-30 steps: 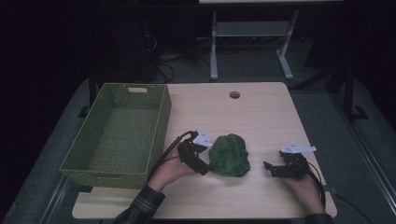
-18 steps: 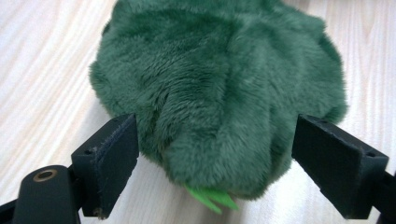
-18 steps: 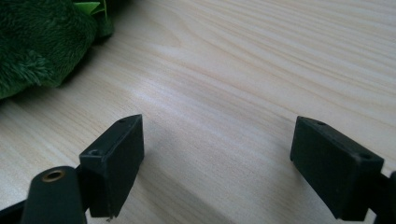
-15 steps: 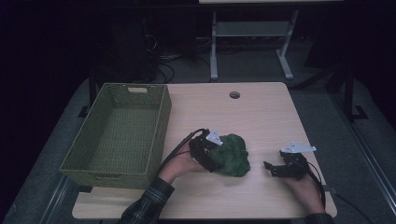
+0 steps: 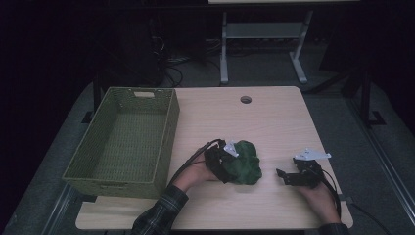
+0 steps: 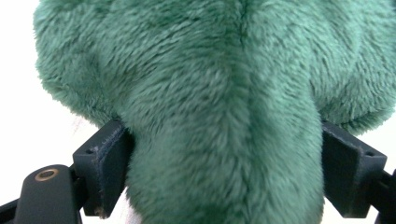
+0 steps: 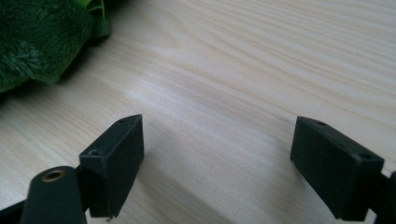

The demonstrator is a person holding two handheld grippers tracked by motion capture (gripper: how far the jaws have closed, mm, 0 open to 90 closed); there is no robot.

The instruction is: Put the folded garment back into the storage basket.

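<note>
A green plush toy [image 5: 248, 166] lies on the wooden table [image 5: 279, 122], near its front edge. My left gripper [image 5: 230, 172] has come in from the toy's left and pushes into it. In the left gripper view the fur [image 6: 210, 70] bulges between both wide-set jaws and brushes the pads [image 6: 109, 163]; the gripper [image 6: 226, 172] is open around it. My right gripper [image 5: 280, 175] rests low on the table to the right of the toy, a short gap away. Its jaws [image 7: 217, 163] are open over bare wood, with the plush [image 7: 32, 42] at the upper left.
A green woven basket [image 5: 166, 142] with nothing in it sits on the table's left side, close to my left forearm. A round cable hole [image 5: 245, 99] lies near the far edge. Beyond the table are dark floor, cables and a metal stand [image 5: 224, 54].
My left gripper has moved right and down, from beside the plush toy to around its left part. The right gripper has stayed where it was.
</note>
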